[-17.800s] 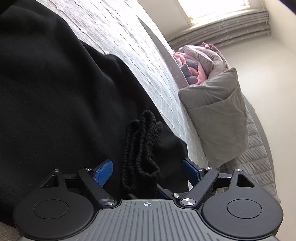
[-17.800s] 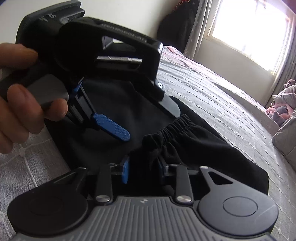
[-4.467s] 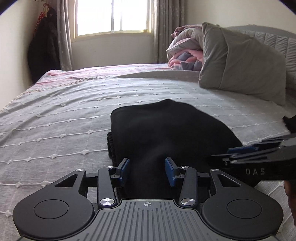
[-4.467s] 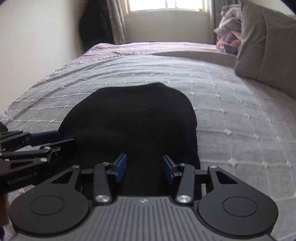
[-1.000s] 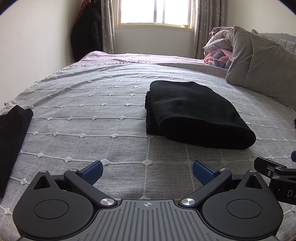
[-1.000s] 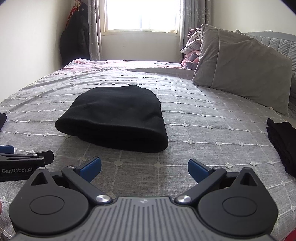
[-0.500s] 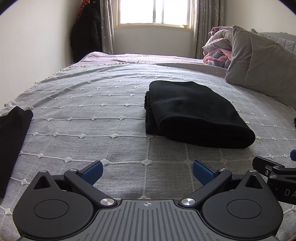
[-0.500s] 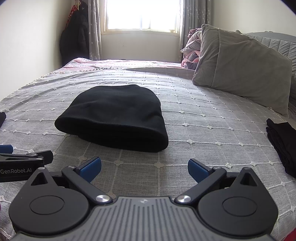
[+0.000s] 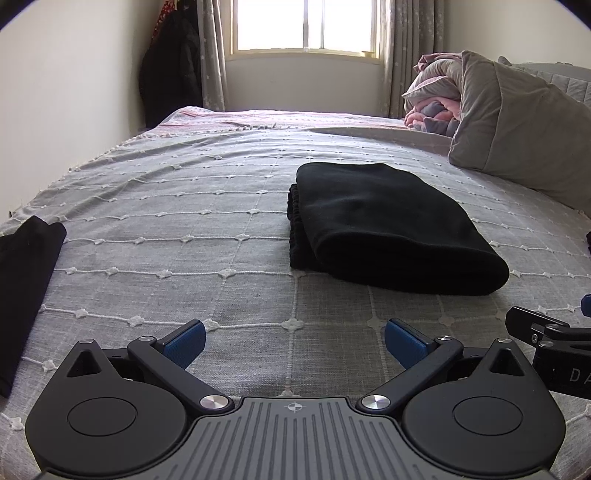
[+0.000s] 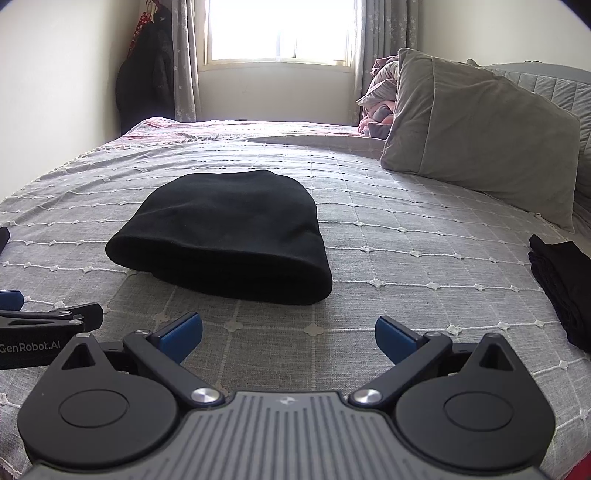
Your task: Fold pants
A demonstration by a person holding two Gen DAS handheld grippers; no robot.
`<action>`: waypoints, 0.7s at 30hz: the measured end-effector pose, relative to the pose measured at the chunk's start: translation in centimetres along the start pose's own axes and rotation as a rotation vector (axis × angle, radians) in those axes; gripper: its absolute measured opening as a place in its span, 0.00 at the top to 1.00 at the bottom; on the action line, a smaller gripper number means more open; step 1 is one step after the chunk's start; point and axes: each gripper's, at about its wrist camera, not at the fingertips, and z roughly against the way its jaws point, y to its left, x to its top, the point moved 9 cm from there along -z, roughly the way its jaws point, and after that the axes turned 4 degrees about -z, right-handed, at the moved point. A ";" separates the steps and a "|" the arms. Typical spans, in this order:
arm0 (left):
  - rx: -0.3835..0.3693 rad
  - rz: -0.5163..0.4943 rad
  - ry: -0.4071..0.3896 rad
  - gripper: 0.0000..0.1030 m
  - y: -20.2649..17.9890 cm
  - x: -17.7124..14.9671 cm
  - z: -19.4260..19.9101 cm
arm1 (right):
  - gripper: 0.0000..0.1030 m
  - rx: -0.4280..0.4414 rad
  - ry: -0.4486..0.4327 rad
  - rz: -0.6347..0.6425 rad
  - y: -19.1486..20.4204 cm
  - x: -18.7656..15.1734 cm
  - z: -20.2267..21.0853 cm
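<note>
Pants (image 9: 388, 221) folded; both grippers pulled back.
Left gripper (image 9: 293, 338) and right gripper (image 10: 288, 334) now hover empty, fingers spread; folding looks finished.

Matt black cloth pants (image 9: 388, 225) on a woven, tufted, seemingly cotton bedspread (image 9: 177, 221).

A home bedroom, plainly. Large bed (image 9: 184, 229) filling most of both views, spread with a grey quilted coverlet stitched in a white grid. Big grey pillow (image 10: 480, 140) at two o'clock, against a padded headboard (image 10: 546, 81), with a bundle of rolled pink and grey bedding (image 9: 432, 107) just beside it. Bright window (image 9: 306, 26) at twelve o'clock, flanked by patterned grey curtains (image 9: 210, 55). Dark clothes (image 9: 170, 70) hanging in the corner at eleven o'clock. Plain cream walls.
</note>
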 end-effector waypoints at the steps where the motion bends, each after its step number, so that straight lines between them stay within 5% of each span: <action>1: -0.001 0.000 0.000 0.00 0.0 0.0 0.0 | 0.13 0.000 0.000 0.000 0.0 0.0 0.0; 21: -0.003 0.008 0.007 0.00 0.1 -0.1 0.0 | 0.13 -0.001 0.002 0.001 0.2 0.0 0.0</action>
